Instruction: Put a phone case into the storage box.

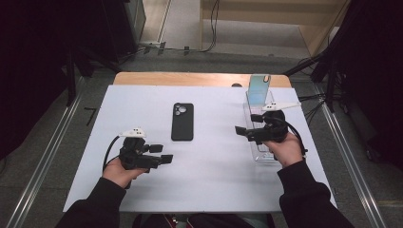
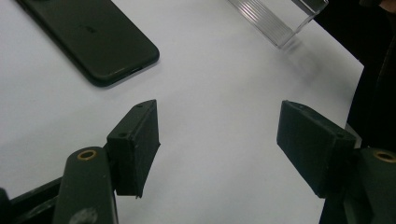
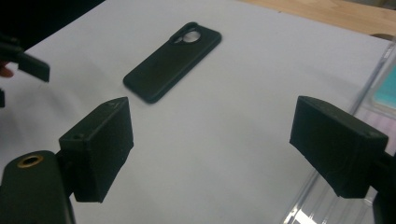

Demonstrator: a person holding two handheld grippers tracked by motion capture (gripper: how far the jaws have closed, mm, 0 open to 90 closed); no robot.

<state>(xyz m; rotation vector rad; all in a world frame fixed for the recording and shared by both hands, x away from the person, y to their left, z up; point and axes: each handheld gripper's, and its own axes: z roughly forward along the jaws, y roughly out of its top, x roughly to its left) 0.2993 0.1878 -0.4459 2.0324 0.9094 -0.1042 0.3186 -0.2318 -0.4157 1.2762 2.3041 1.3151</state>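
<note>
the black phone [image 1: 182, 121] lies flat mid-worktop [image 1: 214, 175], long axis running away from the person; the left gripper [image 1: 164, 159] sits just nearer than its near end, the right gripper [image 1: 240, 130] off to its side; both jaws gape wide, holding nothing

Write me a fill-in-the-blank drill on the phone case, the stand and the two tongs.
1. The black phone case lies flat on the white table, camera hole toward the ____ edge.
2. The left tongs have ____ between their jaws.
3. The clear stand at the table's right holds a ____ upright.
4. The right tongs are to the ____ of the phone case in the high view.

Missing words: far; nothing; phone; right
</note>
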